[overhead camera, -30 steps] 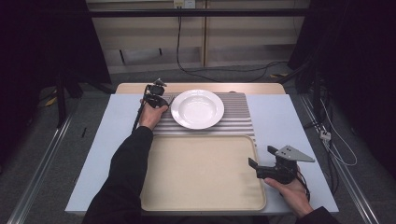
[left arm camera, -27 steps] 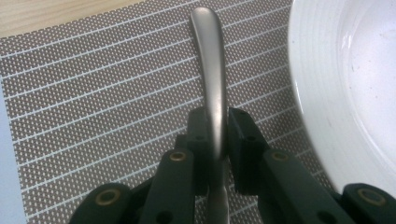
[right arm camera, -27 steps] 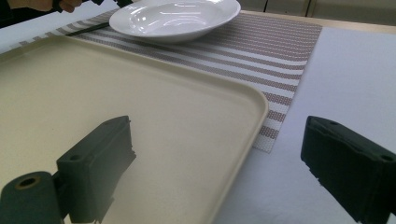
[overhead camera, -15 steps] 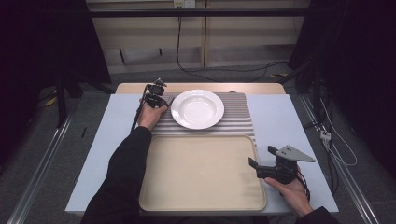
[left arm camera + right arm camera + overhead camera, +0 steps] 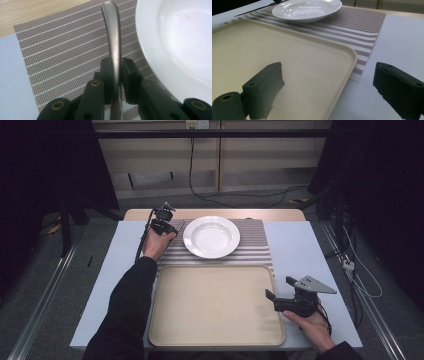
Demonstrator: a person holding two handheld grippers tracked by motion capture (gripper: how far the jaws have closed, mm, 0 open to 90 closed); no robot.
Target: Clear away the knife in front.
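Observation:
My left gripper [image 5: 115, 67] is shut on the handle of a grey metal utensil [image 5: 111, 37], which points away over the striped placemat [image 5: 62, 50]; its other end is hidden under the jaws. In the high view the left gripper [image 5: 162, 222] sits at the placemat's far left corner, just left of the white plate [image 5: 211, 236]. My right gripper [image 5: 279, 288] stands open at the right edge of the beige tray [image 5: 215, 305], with nothing between its jaws. In the right gripper view one jaw hangs over the tray [image 5: 287, 50] and the other over the table.
The placemat [image 5: 252, 252] lies at the back of the pale blue table [image 5: 310, 255], with the plate [image 5: 307, 10] on it. The tray's rim overlaps the placemat's near edge. Cables lie on the floor beyond the table.
The left gripper has lifted a little with the utensil in its jaws. The right gripper has not moved.

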